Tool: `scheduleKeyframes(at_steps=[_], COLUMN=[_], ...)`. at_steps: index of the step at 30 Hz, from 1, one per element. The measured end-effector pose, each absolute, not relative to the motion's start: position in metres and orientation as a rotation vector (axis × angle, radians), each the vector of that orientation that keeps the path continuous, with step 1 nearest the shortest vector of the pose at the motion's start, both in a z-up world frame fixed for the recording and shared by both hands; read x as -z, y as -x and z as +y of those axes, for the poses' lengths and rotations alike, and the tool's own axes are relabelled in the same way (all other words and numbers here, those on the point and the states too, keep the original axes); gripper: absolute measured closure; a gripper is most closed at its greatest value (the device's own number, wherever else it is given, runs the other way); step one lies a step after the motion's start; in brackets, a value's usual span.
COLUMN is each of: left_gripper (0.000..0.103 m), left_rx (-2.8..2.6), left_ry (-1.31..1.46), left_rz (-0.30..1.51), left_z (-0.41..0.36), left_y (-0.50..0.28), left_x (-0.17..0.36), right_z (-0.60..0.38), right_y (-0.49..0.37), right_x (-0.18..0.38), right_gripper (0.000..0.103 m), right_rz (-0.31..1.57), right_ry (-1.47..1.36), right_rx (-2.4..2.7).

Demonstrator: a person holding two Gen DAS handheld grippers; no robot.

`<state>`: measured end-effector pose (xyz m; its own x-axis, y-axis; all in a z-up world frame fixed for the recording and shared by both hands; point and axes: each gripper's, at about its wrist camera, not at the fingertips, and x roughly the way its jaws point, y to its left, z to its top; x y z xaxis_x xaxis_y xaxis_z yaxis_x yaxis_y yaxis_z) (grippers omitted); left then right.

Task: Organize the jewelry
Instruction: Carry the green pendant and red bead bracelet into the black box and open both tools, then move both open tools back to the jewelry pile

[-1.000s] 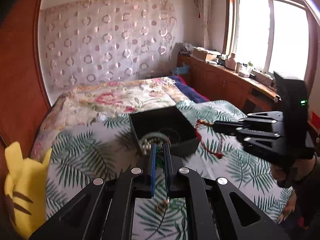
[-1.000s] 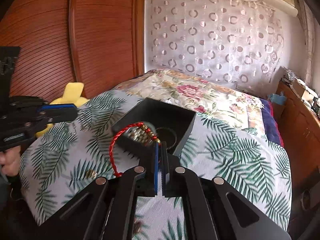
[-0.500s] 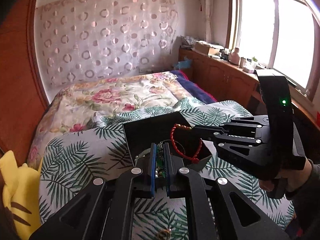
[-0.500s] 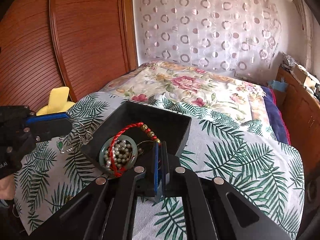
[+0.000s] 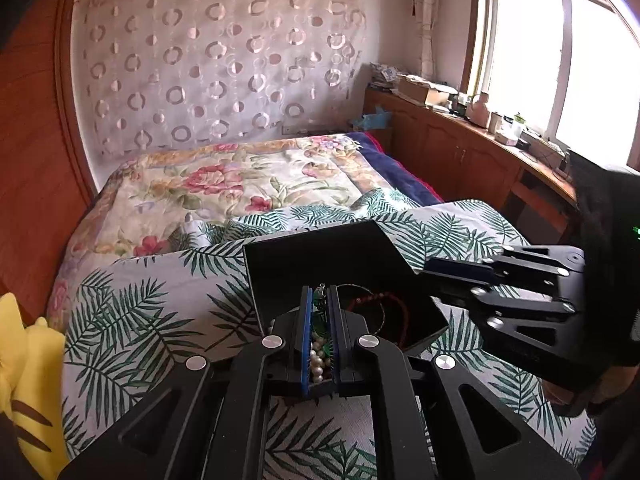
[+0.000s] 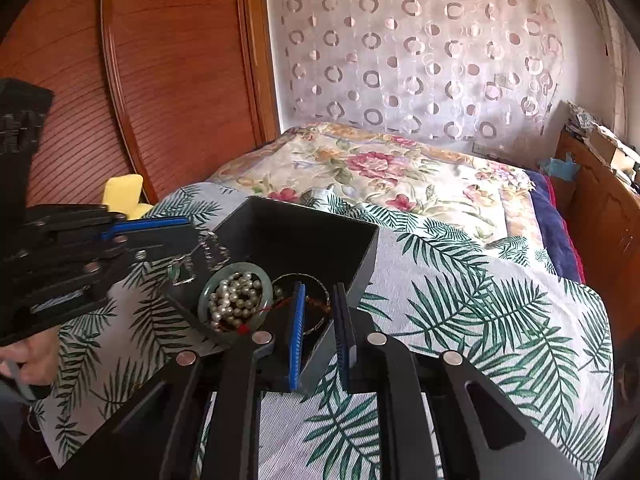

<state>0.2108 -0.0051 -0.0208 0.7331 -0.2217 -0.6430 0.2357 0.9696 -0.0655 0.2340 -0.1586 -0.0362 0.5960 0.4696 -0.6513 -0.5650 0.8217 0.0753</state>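
Observation:
A black open box [image 5: 332, 256] [image 6: 304, 236] sits on the palm-print cloth on the bed. Inside lie a green jade bangle [image 6: 208, 292], a pearl strand [image 6: 234, 300], a red cord bracelet [image 5: 404, 314] [image 6: 276, 305] and a dark bangle [image 6: 320, 294]. My left gripper [image 5: 321, 300] is shut on a silver chain with a green pendant [image 6: 188, 264] and holds it over the box's near-left rim. My right gripper [image 6: 320, 300] is open and empty just above the box's near corner.
A yellow plush toy [image 5: 24, 380] [image 6: 124, 194] lies at the bed's left edge beside the wooden wardrobe [image 6: 160, 80]. A floral quilt [image 5: 240, 184] covers the far bed. Wooden cabinets [image 5: 460, 152] run under the window on the right.
My right gripper has opened and let the red cord bracelet drop into the box. My left gripper has moved closer over the box with the pendant chain.

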Motion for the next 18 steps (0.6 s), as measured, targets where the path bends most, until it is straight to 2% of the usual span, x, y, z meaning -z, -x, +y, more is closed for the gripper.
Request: scheduleKeyframes(at_steps=[6, 8, 12, 14, 18], left_gripper=[0.093, 0.077, 0.065, 0.052, 0.039], left_rx=[0.249, 0.241, 0.236, 0.238, 0.247], left_ry=[-0.021, -0.029, -0.043, -0.048, -0.041], left_rz=[0.709, 0.703, 0.689, 0.680, 0.673], left_z=[-0.004, -0.004, -0.002, 0.000, 0.004], left_y=[-0.212, -0.208, -0.191, -0.178, -0.154], left_x=[0.021, 0.021, 0.021, 0.023, 0.030], right_z=[-0.164, -0.169, -0.177, -0.183, -0.190], right_y=[-0.216, -0.206, -0.183, -0.169, -0.145], right_x=[0.032, 0.031, 0.031, 0.033, 0.040], right_gripper=[0.087, 0.087, 0.087, 0.087, 0.087], right_rz=[0.696, 0.689, 0.685, 0.685, 0.697], right_ry=[0.134, 0.122, 0.106, 0.103, 0.110], right_rx=[-0.620, -0.627, -0.649, -0.656, -0.668])
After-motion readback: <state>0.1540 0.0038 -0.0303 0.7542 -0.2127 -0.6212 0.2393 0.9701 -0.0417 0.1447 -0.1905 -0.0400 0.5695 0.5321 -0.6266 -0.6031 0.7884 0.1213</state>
